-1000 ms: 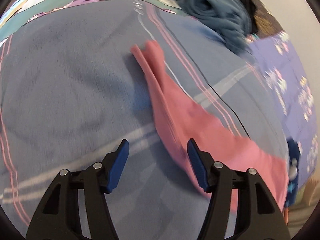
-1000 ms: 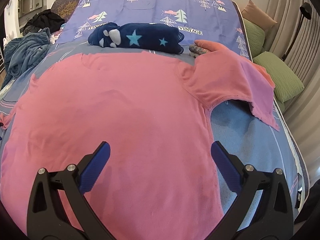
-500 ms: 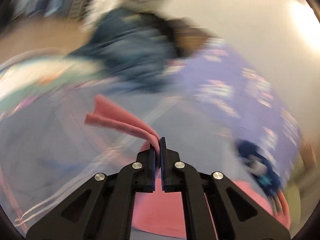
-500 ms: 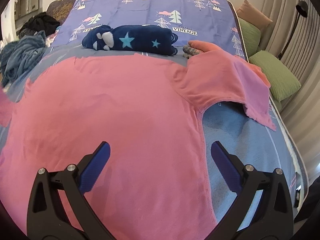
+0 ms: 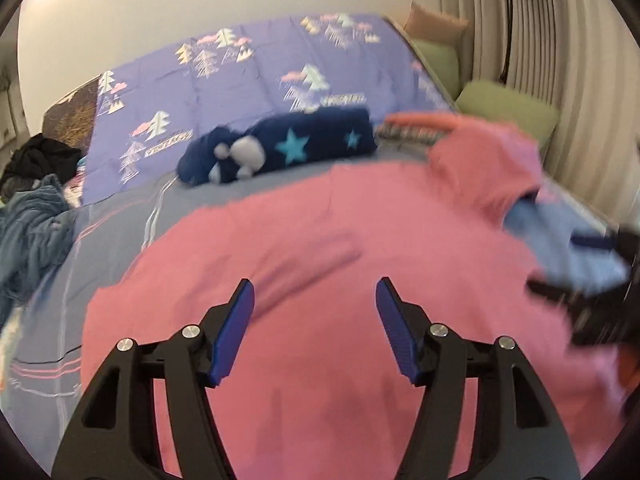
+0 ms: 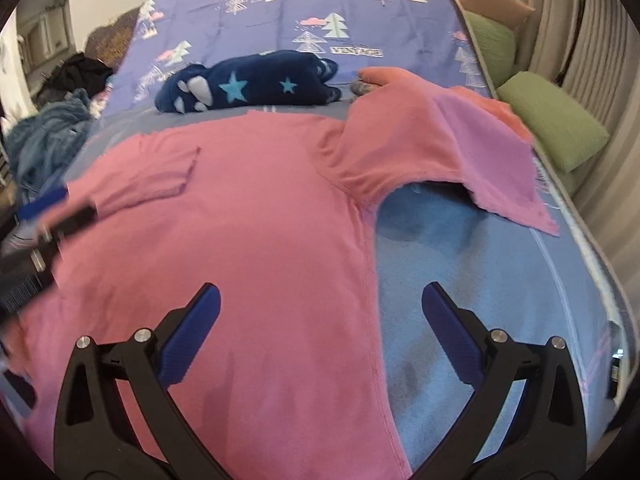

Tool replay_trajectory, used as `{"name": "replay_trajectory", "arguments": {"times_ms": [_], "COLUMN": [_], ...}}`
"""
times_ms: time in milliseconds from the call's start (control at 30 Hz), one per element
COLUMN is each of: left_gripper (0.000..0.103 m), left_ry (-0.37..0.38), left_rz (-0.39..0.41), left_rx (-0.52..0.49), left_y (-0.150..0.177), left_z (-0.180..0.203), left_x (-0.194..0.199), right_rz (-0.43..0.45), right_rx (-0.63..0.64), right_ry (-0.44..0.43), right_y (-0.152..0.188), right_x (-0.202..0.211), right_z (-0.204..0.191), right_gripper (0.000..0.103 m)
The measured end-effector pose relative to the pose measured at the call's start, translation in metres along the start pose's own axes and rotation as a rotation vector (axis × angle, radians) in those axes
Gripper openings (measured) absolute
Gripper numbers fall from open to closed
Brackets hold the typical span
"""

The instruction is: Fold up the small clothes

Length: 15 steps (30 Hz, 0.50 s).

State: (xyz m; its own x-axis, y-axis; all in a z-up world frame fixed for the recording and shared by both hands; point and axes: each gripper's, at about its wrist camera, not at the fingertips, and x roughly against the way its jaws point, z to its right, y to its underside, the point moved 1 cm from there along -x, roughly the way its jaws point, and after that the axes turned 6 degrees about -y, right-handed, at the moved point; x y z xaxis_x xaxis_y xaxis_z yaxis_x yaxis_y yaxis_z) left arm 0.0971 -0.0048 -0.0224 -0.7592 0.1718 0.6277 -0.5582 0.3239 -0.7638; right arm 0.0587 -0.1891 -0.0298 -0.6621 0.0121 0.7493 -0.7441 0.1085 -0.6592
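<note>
A pink T-shirt (image 5: 340,264) lies spread on the bed; it also shows in the right wrist view (image 6: 240,232). Its left sleeve (image 6: 160,176) lies folded inward over the body. Its right sleeve (image 6: 460,148) lies spread out to the right. My left gripper (image 5: 314,320) is open and empty above the shirt's body. My right gripper (image 6: 320,332) is open and empty over the shirt's right side seam. The left gripper shows blurred at the left edge of the right wrist view (image 6: 44,216). The right gripper shows blurred at the right edge of the left wrist view (image 5: 592,276).
A navy star-patterned plush bundle (image 6: 248,84) lies beyond the shirt. A purple tree-print quilt (image 6: 320,8) covers the bed's far end. Green pillows (image 6: 552,120) lie at the right edge by the curtains. A blue towel heap (image 5: 32,224) lies at the left.
My left gripper shut on the left sleeve, carried it inward over the shirt's body, then let go and opened. The right gripper stayed open and shifted slightly right.
</note>
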Motion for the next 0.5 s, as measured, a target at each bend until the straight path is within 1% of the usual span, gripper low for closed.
{"name": "replay_trajectory", "arguments": {"times_ms": [33, 67, 100, 133, 167, 200, 233, 300, 400, 467, 500], "left_gripper": [0.064, 0.064, 0.068, 0.072, 0.073, 0.074, 0.074, 0.074, 0.075, 0.077, 0.078], "left_ry": [-0.028, -0.054, -0.069, -0.088, -0.108, -0.134, -0.186, -0.244, -0.341, -0.361, -0.363], "left_rz": [-0.014, -0.020, -0.022, -0.031, -0.042, -0.056, -0.081, -0.115, -0.169, -0.194, -0.205], "left_rx": [0.001, 0.014, 0.030, 0.064, 0.097, 0.125, 0.157, 0.194, 0.262, 0.305, 0.329], "left_y": [0.004, 0.008, 0.015, 0.020, 0.024, 0.027, 0.034, 0.042, 0.057, 0.064, 0.067], "left_z": [-0.011, -0.021, -0.032, -0.046, -0.057, -0.067, -0.083, -0.100, -0.132, -0.146, -0.152], "left_x": [0.001, 0.003, 0.010, 0.012, 0.013, 0.011, 0.008, 0.004, 0.000, -0.001, -0.003], "right_rz": [-0.004, -0.008, -0.012, -0.018, -0.029, -0.055, -0.072, -0.116, -0.174, -0.239, -0.270], "right_rx": [-0.010, -0.015, -0.021, -0.023, -0.024, -0.030, -0.035, -0.038, -0.040, -0.049, -0.058], "right_ry": [-0.050, -0.081, -0.140, -0.186, -0.231, -0.283, -0.316, -0.409, -0.489, -0.559, -0.586], "right_y": [-0.005, -0.008, -0.015, -0.021, -0.028, -0.038, -0.045, -0.064, -0.084, -0.096, -0.099], "right_x": [-0.002, -0.004, -0.008, -0.012, -0.018, -0.028, -0.035, -0.056, -0.086, -0.115, -0.129], "right_z": [0.001, -0.001, -0.003, -0.006, -0.010, -0.017, -0.022, -0.036, -0.055, -0.070, -0.076], "right_gripper": [0.101, 0.101, 0.098, 0.092, 0.087, 0.076, 0.068, 0.066, 0.066, 0.067, 0.070]}}
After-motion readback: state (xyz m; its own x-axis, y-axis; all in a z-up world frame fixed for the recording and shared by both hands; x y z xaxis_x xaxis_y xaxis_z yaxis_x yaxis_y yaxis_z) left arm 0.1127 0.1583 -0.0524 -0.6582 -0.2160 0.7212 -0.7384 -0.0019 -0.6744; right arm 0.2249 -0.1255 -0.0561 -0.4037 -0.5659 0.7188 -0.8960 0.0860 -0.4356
